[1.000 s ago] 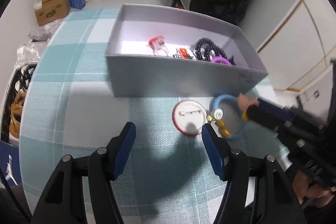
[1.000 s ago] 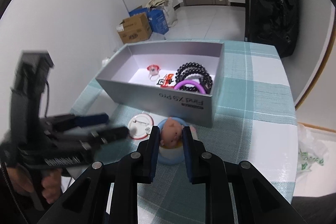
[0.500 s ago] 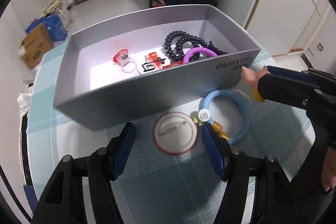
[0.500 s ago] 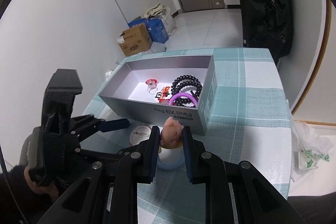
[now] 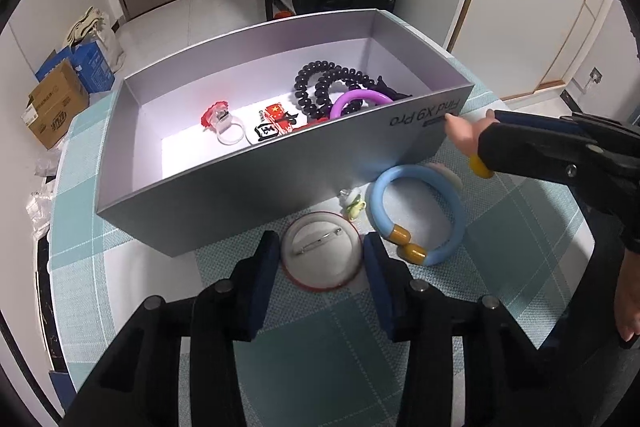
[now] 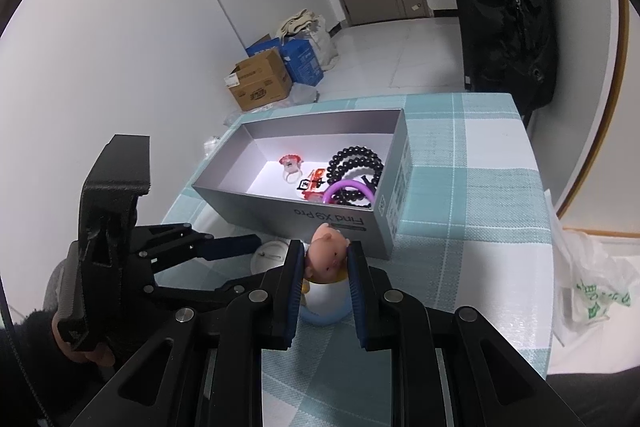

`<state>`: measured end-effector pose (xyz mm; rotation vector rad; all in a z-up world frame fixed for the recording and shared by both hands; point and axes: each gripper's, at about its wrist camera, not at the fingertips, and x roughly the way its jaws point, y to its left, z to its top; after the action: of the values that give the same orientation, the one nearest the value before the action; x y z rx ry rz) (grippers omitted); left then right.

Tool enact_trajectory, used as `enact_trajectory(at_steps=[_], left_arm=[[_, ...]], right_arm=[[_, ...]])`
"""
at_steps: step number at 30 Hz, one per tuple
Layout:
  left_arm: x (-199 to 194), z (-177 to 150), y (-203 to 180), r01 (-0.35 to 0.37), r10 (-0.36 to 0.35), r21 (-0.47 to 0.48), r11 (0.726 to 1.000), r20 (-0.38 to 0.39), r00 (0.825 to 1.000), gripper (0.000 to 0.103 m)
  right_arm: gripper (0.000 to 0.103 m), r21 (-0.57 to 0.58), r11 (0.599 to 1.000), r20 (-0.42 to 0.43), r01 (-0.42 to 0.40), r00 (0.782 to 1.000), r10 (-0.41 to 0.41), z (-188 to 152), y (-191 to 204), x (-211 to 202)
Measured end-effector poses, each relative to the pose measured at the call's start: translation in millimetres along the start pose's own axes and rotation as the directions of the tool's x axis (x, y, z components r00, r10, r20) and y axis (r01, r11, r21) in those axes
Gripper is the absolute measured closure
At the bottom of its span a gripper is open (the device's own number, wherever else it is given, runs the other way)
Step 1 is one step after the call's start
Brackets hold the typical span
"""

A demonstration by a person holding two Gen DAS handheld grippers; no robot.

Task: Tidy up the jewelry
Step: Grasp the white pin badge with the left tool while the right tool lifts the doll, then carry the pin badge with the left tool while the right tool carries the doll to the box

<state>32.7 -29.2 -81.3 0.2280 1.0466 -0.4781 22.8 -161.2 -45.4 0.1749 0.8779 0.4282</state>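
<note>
Left wrist view: grey cardboard box [image 5: 256,183] holds several pieces; left claw [image 5: 318,259] closing around round white pin badge [image 5: 320,255], pads not yet pressing. Right claw [image 6: 324,269] grips pink pig charm [image 6: 329,254] of blue bangle [image 5: 420,211], both unboxed.

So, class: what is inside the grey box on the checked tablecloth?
Inside the grey box: a black bead bracelet, a purple ring, a clear ring with a red top and a red flag badge. The near wall hides whatever lies against it.
</note>
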Motion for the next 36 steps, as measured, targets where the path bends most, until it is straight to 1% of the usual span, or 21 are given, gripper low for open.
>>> enact_trajectory(at_steps=[9,13,19,24,28,32,36], left_arm=[[-2,-1,5,0.023,-0.023,-0.027,0.999,-0.021,1.000,0.065],[-6,-1,8,0.027,-0.028,-0.050,0.998,-0.009,1.000,0.065],[-23,0,8,0.050,-0.047,-0.066,0.997,0.047,0.998,0.065],[-43,4,7,0.053,-0.043,-0.079,0.995,0.123,0.991,0.065],[-54,8,13,0.062,-0.039,-0.117,0.991,0.187,0.982,0.065],[-56,10,20,0.063,-0.026,-0.160,0.985,0.222,0.975,0.065],[-57,16,33,0.090,-0.036,-0.208,0.974,0.251,0.967,0.065]], right_arm=[[0.082,0.017,1.000,0.001,0.002,1.000,-0.002,-1,-3,0],[0.082,0.009,1.000,0.000,0.006,1.000,-0.006,-2,-1,0],[0.082,0.014,1.000,0.004,0.005,1.000,-0.005,-3,0,-1],[0.082,0.022,0.999,0.028,-0.036,0.999,0.036,-1,1,-6],[0.082,0.018,0.998,0.043,-0.068,0.997,0.067,1,5,-10],[0.082,0.020,0.995,0.058,-0.093,0.994,0.092,4,8,-12],[0.082,0.028,0.993,0.072,-0.114,0.991,0.112,9,9,-12]])
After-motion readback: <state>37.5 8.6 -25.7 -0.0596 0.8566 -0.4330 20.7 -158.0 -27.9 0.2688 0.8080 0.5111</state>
